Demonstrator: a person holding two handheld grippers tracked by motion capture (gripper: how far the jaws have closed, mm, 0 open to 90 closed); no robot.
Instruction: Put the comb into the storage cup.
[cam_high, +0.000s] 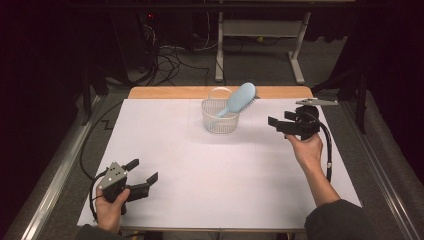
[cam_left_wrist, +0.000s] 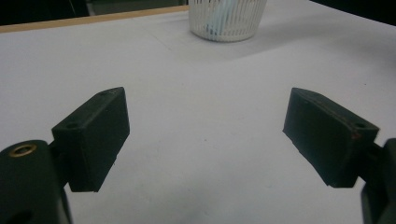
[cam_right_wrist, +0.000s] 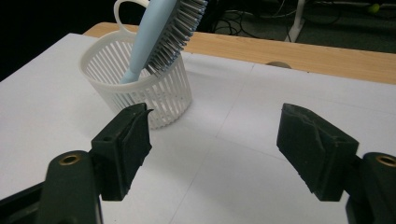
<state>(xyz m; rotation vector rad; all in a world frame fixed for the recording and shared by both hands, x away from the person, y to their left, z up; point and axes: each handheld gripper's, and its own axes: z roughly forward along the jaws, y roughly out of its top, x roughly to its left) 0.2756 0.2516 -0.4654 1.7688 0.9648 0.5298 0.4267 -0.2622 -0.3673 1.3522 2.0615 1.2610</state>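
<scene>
Light-blue hairbrush (cam_high: 240, 99) is leaning handle-down in white slatted basket (cam_high: 220, 120). Right gripper (cam_high: 278, 123) is hovering beside it, jaws apart, empty; left gripper (cam_high: 143, 170) likewise, well apart.

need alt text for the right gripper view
A light blue hairbrush stands handle-down in a white slatted basket on a white table, its bristled head leaning over the rim. The right tongs frame the foreground, open and empty.
</scene>
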